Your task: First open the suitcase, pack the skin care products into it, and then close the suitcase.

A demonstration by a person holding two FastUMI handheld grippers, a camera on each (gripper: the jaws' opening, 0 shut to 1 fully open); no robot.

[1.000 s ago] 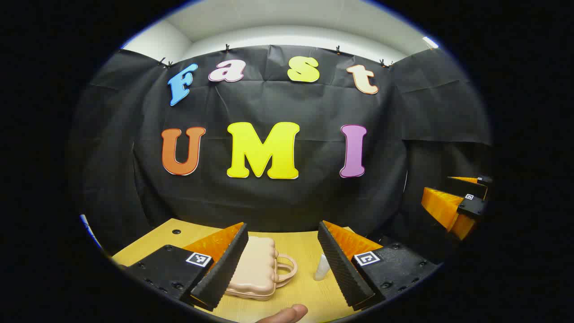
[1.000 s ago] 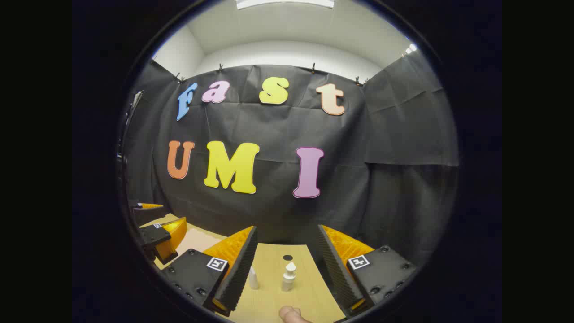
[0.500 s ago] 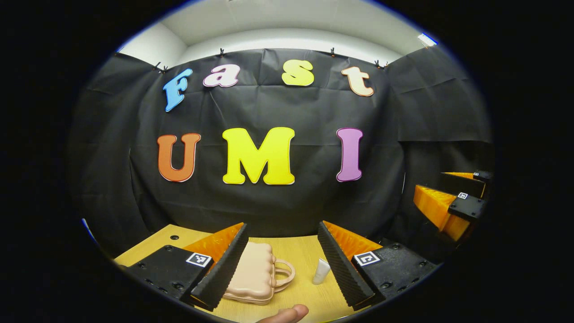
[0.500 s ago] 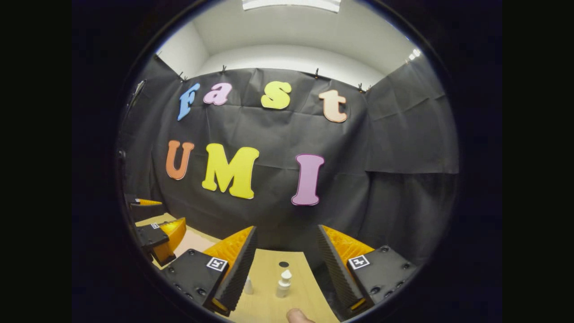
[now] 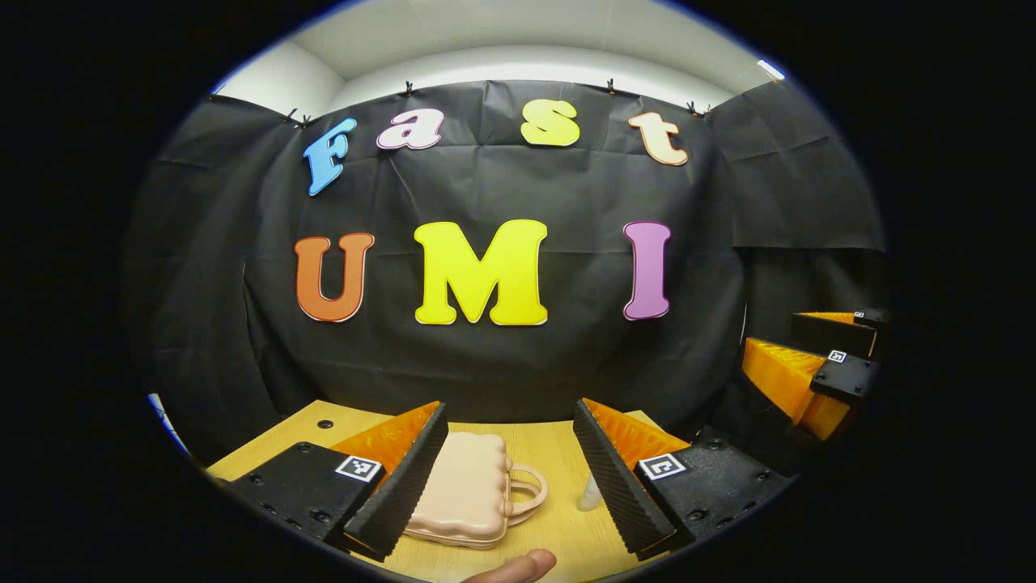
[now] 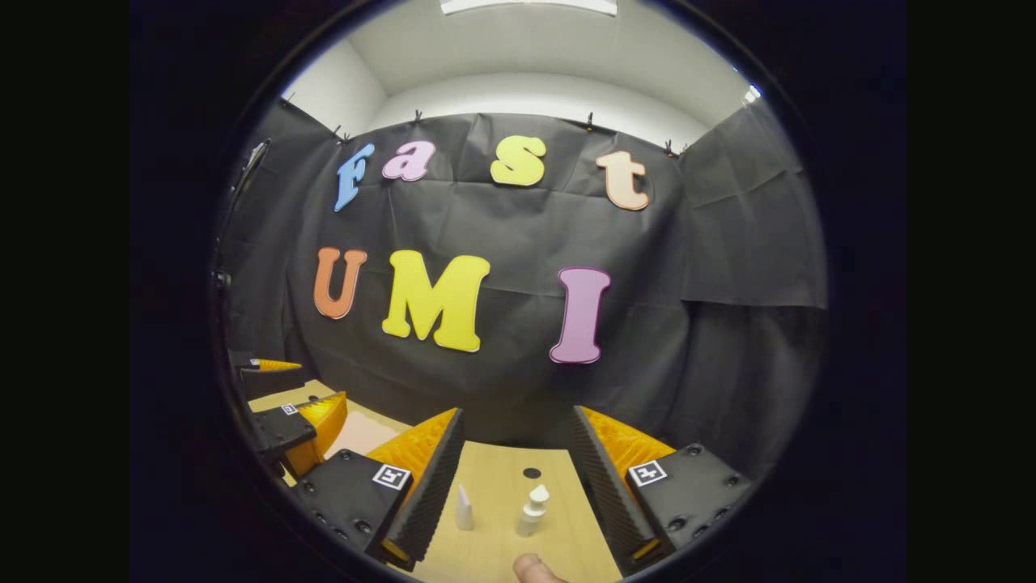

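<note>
Suitcase [image 5: 465, 490] lies closed on table [image 5: 550, 453]; both claws gape, gripping nothing.

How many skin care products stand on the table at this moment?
2. In the right gripper view, a small white tube stands at left and a white pump bottle at right, both on the wooden table between that gripper's fingers. Others may be hidden behind the fingers.

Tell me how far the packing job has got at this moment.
Nothing looks done yet. The suitcase lies shut on the table, between the left gripper's open fingers, untouched. In the right gripper view, the tube and the pump bottle stand on the table ahead of the open right gripper. Neither gripper holds anything. Opening, packing and closing all remain.
</note>
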